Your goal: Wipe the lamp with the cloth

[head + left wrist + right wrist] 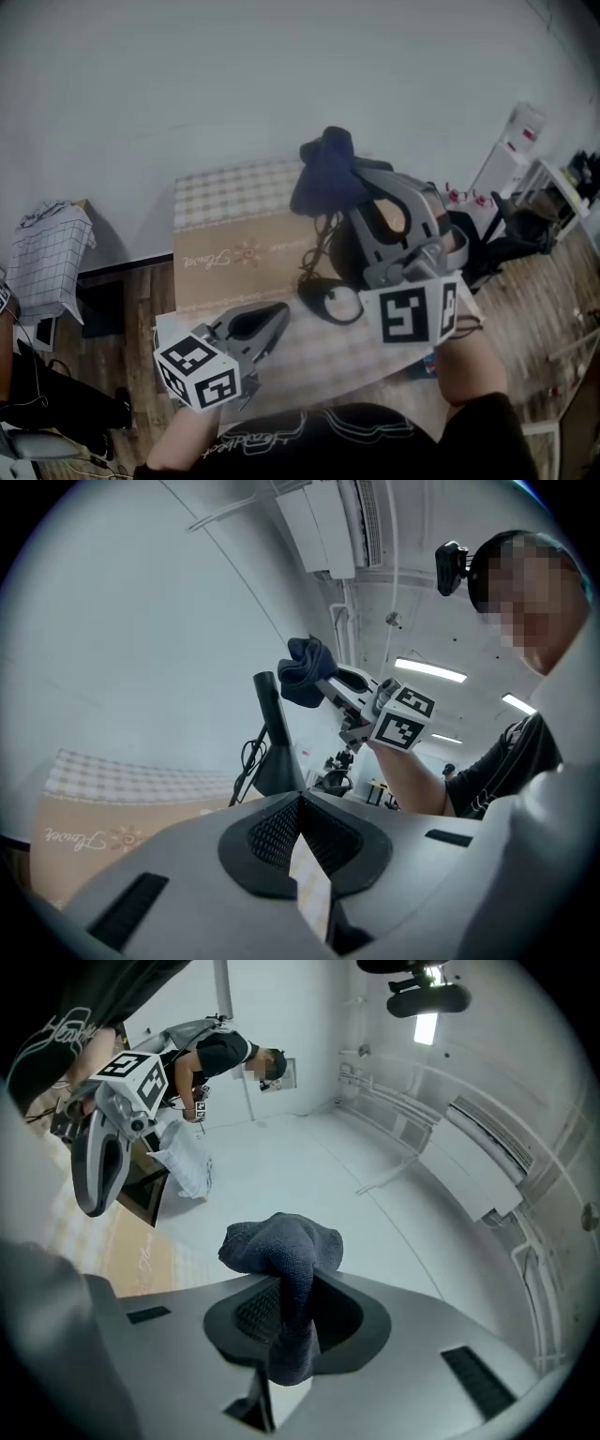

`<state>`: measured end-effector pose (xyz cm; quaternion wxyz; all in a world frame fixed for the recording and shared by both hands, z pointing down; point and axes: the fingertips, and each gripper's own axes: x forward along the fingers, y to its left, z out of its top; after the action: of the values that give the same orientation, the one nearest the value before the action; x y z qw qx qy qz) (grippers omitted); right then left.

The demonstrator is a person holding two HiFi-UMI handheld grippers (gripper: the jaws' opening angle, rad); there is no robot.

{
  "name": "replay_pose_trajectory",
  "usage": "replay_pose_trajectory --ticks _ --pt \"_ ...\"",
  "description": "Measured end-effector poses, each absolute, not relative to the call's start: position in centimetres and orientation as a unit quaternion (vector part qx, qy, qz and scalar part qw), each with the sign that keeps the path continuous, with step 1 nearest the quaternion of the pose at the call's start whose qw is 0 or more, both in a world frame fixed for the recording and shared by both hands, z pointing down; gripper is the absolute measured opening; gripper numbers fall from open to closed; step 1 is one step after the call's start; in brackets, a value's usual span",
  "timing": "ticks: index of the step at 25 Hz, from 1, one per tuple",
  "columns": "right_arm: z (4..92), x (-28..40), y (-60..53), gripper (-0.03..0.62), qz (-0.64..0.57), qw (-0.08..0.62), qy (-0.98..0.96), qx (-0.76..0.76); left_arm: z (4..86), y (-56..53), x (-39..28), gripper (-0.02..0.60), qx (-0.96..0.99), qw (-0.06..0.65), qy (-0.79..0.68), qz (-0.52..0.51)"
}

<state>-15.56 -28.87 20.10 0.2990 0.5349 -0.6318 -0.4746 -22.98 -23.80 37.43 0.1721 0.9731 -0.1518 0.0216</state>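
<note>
A black desk lamp stands on the table, its round base [330,302] at the middle and its dark stem [272,719] rising next to the cloth. The dark blue cloth [323,173] is bunched at the stem's top. My right gripper [349,180] is shut on the cloth [281,1241], which bulges above the jaws and hangs down between them. It shows in the left gripper view too [328,688]. My left gripper [278,315] hovers low over the table's near left, jaws shut with nothing between them [300,803]. The lamp's head is hidden.
The table [225,202] has a checked cover with a tan band. The lamp's cable [317,246] loops beside the base. A checked fabric bundle [47,253] sits at the left, a white cabinet [514,141] and a dark chair [511,234] at the right.
</note>
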Motion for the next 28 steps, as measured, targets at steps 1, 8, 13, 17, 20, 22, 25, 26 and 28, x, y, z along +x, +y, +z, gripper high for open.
replay_pose_trajectory --ticks 1,8,13,17,20,22,25,26,28 --pt "20.1 -15.9 -29.3 0.057 -0.476 0.304 -0.629 0.534 37.5 -24.0 -23.4 -0.002 0.973 0.174 -0.152 0.021" --pt "19.0 -16.0 -31.3 0.057 -0.497 0.343 -0.582 0.545 38.0 -25.1 -24.8 -0.002 0.973 0.181 -0.143 0.012" --pt "20.5 -15.9 -33.0 0.057 -0.488 0.373 -0.576 0.539 38.4 -25.6 -25.1 0.0 0.973 0.185 -0.135 0.008" --pt "22.1 -15.6 -33.5 0.057 -0.468 0.378 -0.584 0.545 39.1 -26.0 -25.3 -0.002 0.972 0.192 -0.133 0.008" --pt "24.0 -15.2 -33.7 0.057 -0.444 0.385 -0.596 0.547 39.7 -26.2 -25.3 -0.002 0.97 0.202 -0.132 0.009" --pt "25.2 -14.9 -33.8 0.057 -0.434 0.391 -0.599 0.548 40.0 -26.3 -25.2 -0.002 0.97 0.205 -0.131 0.011" --pt "26.6 -14.8 -33.9 0.057 -0.422 0.397 -0.604 0.547 40.3 -26.4 -25.1 -0.002 0.969 0.209 -0.129 0.011" --pt "27.0 -14.8 -34.0 0.057 -0.416 0.397 -0.608 0.547 40.4 -26.5 -25.1 -0.002 0.969 0.21 -0.129 0.011" --pt "27.7 -14.6 -33.9 0.057 -0.401 0.393 -0.618 0.55 40.6 -26.4 -25.1 -0.002 0.968 0.213 -0.129 0.011"
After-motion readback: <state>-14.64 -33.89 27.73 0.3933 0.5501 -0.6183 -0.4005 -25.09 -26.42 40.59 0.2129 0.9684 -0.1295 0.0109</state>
